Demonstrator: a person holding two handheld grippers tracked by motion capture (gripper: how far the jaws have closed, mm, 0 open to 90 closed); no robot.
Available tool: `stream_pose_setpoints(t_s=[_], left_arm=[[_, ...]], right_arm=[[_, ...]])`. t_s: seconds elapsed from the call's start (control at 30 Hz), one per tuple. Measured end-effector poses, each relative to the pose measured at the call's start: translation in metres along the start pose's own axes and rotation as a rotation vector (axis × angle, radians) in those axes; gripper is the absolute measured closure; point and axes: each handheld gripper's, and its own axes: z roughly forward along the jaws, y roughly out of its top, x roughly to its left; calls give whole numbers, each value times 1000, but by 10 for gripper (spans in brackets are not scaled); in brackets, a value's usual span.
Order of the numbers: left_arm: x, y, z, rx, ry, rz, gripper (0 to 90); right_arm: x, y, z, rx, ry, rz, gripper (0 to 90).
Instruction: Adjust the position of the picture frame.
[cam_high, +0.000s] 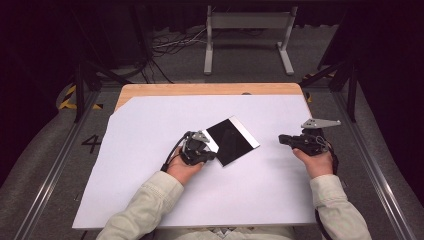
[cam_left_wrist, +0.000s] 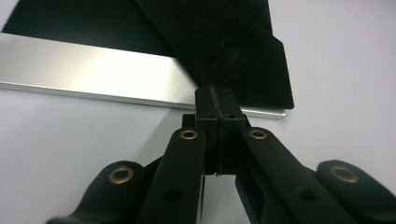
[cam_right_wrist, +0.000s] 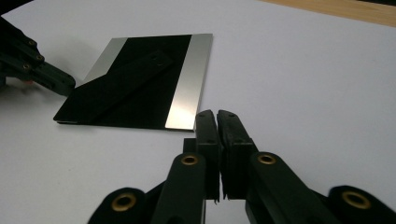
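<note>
Both tongs closed, empty: left (cam_high: 212, 150) touching black plate (cam_high: 232, 141), right (cam_high: 283, 139) apart.

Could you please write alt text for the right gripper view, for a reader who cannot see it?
The right tool, jaws shut with nothing between them, points at a flat black panel with silver edge strips lying on a white sheet. The left tool meets the panel's corner at the left. A strip of wooden tabletop shows beyond the sheet.

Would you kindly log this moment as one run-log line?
left gripper: shut, tips at black plate edge | right gripper: shut, apart | plate: flat on white sheet
</note>
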Motion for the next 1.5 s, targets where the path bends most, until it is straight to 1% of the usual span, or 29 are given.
stream_pose_setpoints(t_s=[0.07,0.13,0.2,0.27,0.3,0.33,0.4,0.43,0.47,0.53,0.57,0.6,0.73,0.8,0.83,0.87,0.9,0.93,1.0,1.03,1.1,1.13,1.2,1.27,1.3,1.37,1.43,1.5], left_arm=[[3,1,-9,-32,16,-6,900],[7,0,-16,-49,31,-13,900],[13,-3,-26,-68,51,-32,900],[17,-9,-37,-97,69,-43,900],[17,-9,-37,-97,69,-43,900],[20,-14,-45,-103,87,-34,900],[21,-16,-48,-107,95,-33,900],[25,-22,-55,-114,108,-47,900],[25,-22,-55,-114,108,-47,900],[28,-26,-61,-123,118,-66,900],[29,-28,-64,-127,125,-71,900],[30,-30,-66,-130,131,-77,900],[32,-38,-73,-129,158,-80,900],[35,-43,-77,-132,165,-93,900],[36,-45,-80,-131,171,-91,900],[37,-46,-81,-137,173,-102,900],[39,-48,-84,-141,179,-104,900],[39,-49,-85,-142,182,-113,900],[41,-52,-88,-136,199,-108,900],[41,-53,-88,-136,199,-120,900],[44,-54,-90,-134,204,-119,900],[44,-54,-89,-136,206,-127,900],[46,-55,-90,-133,208,-130,900],[47,-55,-90,-132,211,-138,900],[47,-55,-90,-132,211,-138,900],[49,-55,-90,-124,219,-139,900],[50,-55,-89,-112,220,-149,900],[52,-56,-88,-103,220,-152,900]], right_arm=[[1,1,2,18,-2,1,900],[1,2,4,26,7,11,900],[2,4,9,36,16,3,900],[5,9,15,45,28,-5,900],[8,12,20,51,30,-11,900],[10,14,23,56,33,-11,900],[13,16,29,70,36,-15,900],[15,18,35,83,39,-15,900],[15,18,35,83,39,-15,900],[17,21,44,97,42,-19,900],[19,26,54,114,48,-29,900],[19,26,54,114,48,-29,900],[23,36,72,144,49,-56,900],[23,40,79,153,51,-64,900],[23,42,82,157,51,-66,900],[23,44,85,161,53,-64,900],[23,46,88,168,53,-63,900],[23,49,92,175,50,-65,900],[22,52,97,185,46,-65,900],[22,55,101,192,45,-65,900],[21,59,108,209,35,-70,900],[20,61,111,218,29,-71,900],[19,63,113,221,26,-73,900],[15,70,124,237,12,-58,900],[15,70,124,237,12,-58,900],[12,74,129,244,1,-45,900],[9,75,133,245,-11,-33,900],[7,76,138,255,-26,-36,900]])
